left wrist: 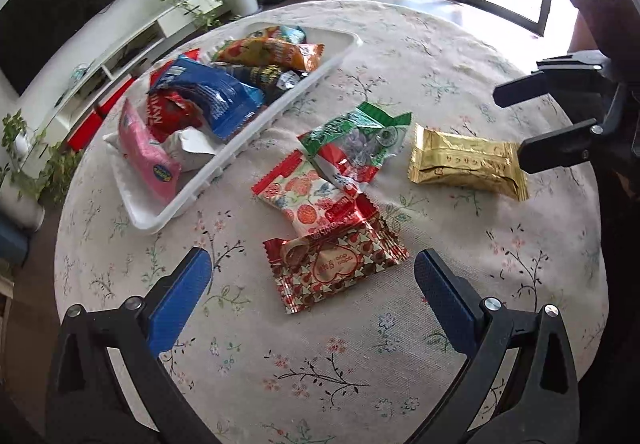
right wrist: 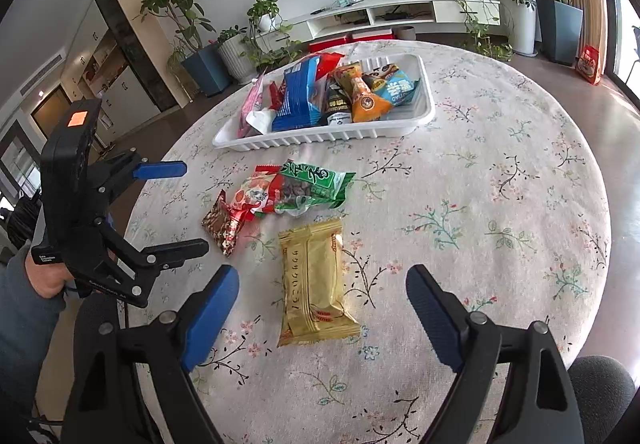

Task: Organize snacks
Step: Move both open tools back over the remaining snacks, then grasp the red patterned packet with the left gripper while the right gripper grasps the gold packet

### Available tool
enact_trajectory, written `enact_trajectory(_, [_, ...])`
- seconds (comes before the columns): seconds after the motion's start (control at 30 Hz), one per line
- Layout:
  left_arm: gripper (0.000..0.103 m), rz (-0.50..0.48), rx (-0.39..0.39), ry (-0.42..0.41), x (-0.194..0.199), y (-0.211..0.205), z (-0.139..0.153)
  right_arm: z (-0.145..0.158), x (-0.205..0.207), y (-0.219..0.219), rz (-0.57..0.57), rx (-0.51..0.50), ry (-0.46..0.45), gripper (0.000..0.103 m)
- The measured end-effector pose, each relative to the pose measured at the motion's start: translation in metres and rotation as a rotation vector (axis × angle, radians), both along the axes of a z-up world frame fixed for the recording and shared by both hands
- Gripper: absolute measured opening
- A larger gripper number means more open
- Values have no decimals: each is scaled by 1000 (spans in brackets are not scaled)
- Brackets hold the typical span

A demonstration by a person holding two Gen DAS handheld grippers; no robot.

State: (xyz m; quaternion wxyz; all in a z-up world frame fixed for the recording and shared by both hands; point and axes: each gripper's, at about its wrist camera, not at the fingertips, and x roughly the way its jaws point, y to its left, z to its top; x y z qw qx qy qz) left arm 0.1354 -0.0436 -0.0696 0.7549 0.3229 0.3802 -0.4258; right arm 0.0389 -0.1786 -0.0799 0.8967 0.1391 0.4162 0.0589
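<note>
- The left tongs [left wrist: 312, 276] hover over the table [left wrist: 400, 364] with their blue-padded fingers [left wrist: 180, 300] spread wide and nothing held; a red wrapper with a heart pattern [left wrist: 336, 268] lies on the cloth between the tips.
- The right tongs [right wrist: 322, 308] are likewise wide open and empty, their tips on either side of a gold wrapper [right wrist: 314, 284] that lies flat on the table.
- The gold wrapper carries a column of Japanese characters too small to read with certainty.
- Taking the white tray [right wrist: 320, 138] as the landmark: it sits on the far side of the table and holds a heap of snacks.
- Inside the tray are a blue packet [right wrist: 298, 96], an orange packet [right wrist: 362, 96], a pink packet [left wrist: 146, 160] and a few others; their print is too small to read.
- Just in front of the tray lie three loose snacks, overlapping: a green packet [right wrist: 316, 188] with large white writing, a white packet with red fruit pictures [left wrist: 308, 196], and the red heart-patterned wrapper.
- The gold wrapper lies further from the tray than these three, near them and apart.
- The table wears a pale cloth printed with flowers.
</note>
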Motion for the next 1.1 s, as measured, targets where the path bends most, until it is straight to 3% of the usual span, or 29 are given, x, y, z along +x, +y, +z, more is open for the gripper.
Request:
enact_trajectory(0.17, [103,-123,93,-23,2,-10,-19,-8,6,1,16,13,26,85])
enact_trajectory(0.3, [102,-139,81,40,17,-12,-22,-13,8,-1,14,27,46,85])
enact_trajectory(0.37, [83,-145,49,127,24,-9,-24,-15,8,-1,16,28,53,85])
enact_trajectory(0.43, [72,-134,20,186,28,-5,-25,-16,9,-2,17,29,56,84])
enact_trajectory(0.57, [68,-103,19,205,25,-5,-25,-17,15,1,39,22,70,82])
enact_trajectory(0.7, [67,-101,45,188,14,-11,-21,-18,24,16,111,-44,93,79])
enact_trajectory(0.93, [68,-183,105,72,-3,-29,-15,-21,36,26,190,-126,138,73])
enact_trajectory(1.1, [69,-212,23,28,-4,-32,5,-21,34,28,209,-142,147,73])
